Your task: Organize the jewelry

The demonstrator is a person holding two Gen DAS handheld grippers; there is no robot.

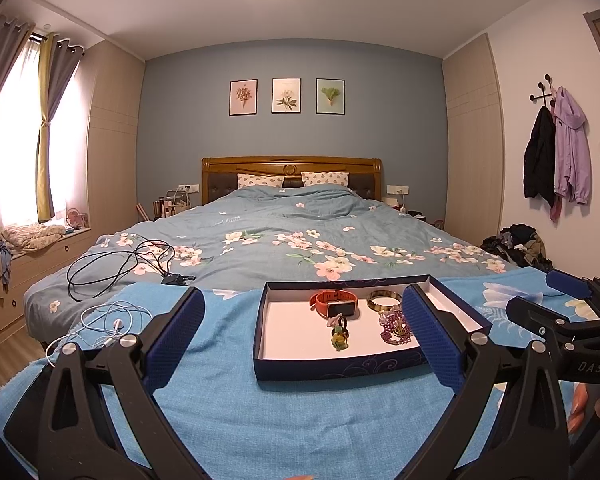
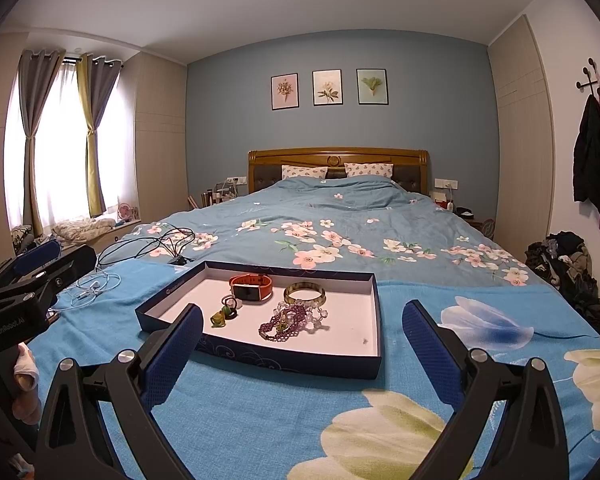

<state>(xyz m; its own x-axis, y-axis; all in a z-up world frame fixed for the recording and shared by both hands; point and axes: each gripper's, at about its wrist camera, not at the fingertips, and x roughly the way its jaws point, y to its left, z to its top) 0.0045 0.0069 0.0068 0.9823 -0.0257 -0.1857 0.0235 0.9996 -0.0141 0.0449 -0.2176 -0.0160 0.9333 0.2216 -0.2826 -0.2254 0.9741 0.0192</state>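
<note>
A dark blue tray (image 1: 340,368) with a white floor lies on a blue blanket at the foot of the bed. Inside are an orange watch (image 1: 334,304), a gold-green bangle (image 1: 384,302), purple and clear bead bracelets (image 1: 396,326) and a small green-yellow pendant (image 1: 339,336). My left gripper (image 1: 303,294) is open and empty, held in front of the tray. My right gripper (image 2: 303,310) is open too, with nothing in it, just short of the tray (image 2: 284,354), where the watch (image 2: 251,287), bangle (image 2: 304,294) and beads (image 2: 286,322) show between its fingers.
White earphones (image 1: 108,320) and a black cable (image 1: 116,264) lie on the bed left of the tray. A pile of dark clothes (image 1: 516,244) sits by the bed's right side. The floral duvet (image 1: 300,232) stretches back to the headboard.
</note>
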